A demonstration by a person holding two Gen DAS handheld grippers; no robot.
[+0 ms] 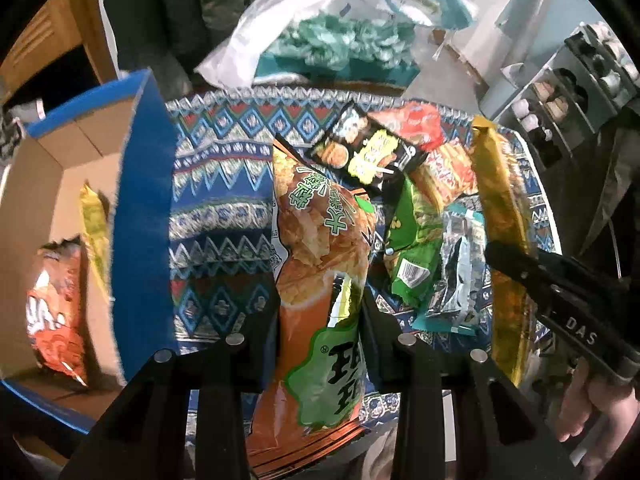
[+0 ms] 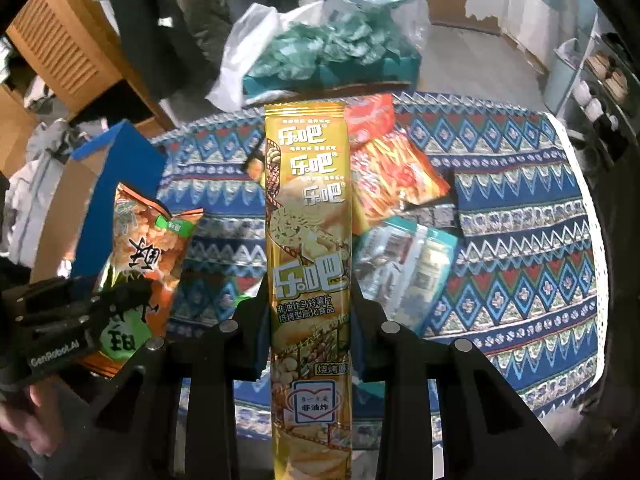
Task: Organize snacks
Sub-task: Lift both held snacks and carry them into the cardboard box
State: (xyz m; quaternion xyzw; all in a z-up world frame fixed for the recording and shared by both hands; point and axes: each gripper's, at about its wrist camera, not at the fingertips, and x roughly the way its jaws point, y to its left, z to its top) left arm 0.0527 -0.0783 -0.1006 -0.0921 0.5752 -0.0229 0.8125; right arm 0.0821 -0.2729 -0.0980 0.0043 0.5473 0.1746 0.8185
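My left gripper [image 1: 320, 312] is shut on an orange snack bag with green labels [image 1: 316, 264], held above the patterned tablecloth [image 1: 220, 208]. It also shows in the right wrist view [image 2: 140, 264], beside the left gripper [image 2: 80, 316]. My right gripper [image 2: 310, 300] is shut on a long gold chip pack [image 2: 308, 220], held upright over the table. The gold pack also shows in the left wrist view [image 1: 504, 216], with the right gripper [image 1: 520, 268] clamped on it. A blue-sided cardboard box [image 1: 136, 200] at left holds an orange bag [image 1: 56, 308] and a yellow pack [image 1: 94, 224].
More snacks lie on the table: a black pack [image 1: 368, 148], a green bag [image 1: 412, 248], red-orange bags [image 2: 392, 168], and silver-teal packets [image 2: 404, 272]. A white plastic bag and teal packets [image 2: 320, 52] are piled behind the table. Shelves [image 1: 580, 76] stand at right.
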